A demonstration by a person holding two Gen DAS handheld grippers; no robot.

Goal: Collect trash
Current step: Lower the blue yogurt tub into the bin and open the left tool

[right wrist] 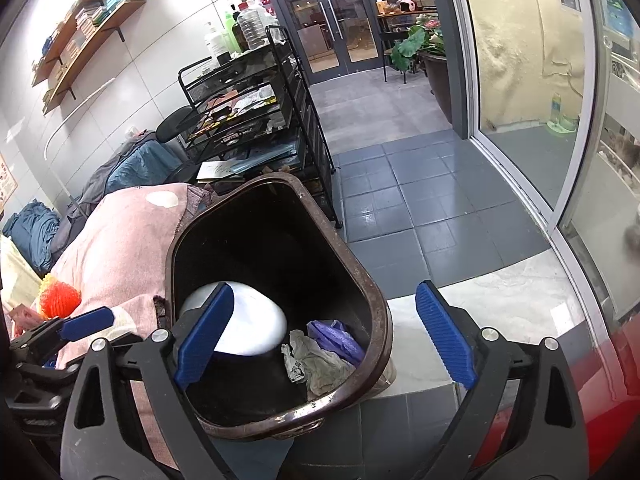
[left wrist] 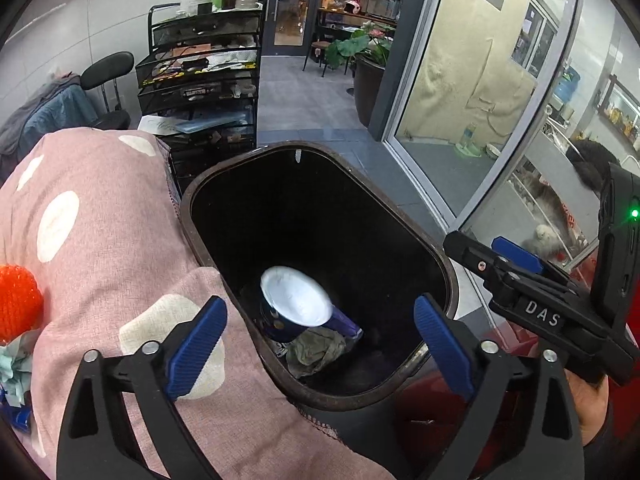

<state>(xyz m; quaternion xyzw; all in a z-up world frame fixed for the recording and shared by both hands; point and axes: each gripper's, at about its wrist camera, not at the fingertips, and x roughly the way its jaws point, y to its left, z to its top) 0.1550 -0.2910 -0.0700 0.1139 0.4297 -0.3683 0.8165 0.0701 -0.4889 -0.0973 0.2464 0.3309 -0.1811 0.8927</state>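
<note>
Premises: small shop or salon interior with glazed frontage.

Tiled grey floor (right wrist: 404, 184); glass double doors (right wrist: 332, 20) onto a further room with tables and a potted plant (right wrist: 420, 46); black mesh drawer trolley (right wrist: 248, 108) topped with pump bottles (right wrist: 218, 42); wall shelves (right wrist: 88, 20) of boxed stock; black stool (left wrist: 108, 70); couch under a pink spotted cover (left wrist: 100, 240); sliding glass panel (right wrist: 520, 80).

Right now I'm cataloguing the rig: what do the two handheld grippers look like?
Both the left gripper and right gripper have black plastic frames with silver rivets and ribbed blue finger pads. The right one carries a white "DAS" label and a green indicator light.
</note>
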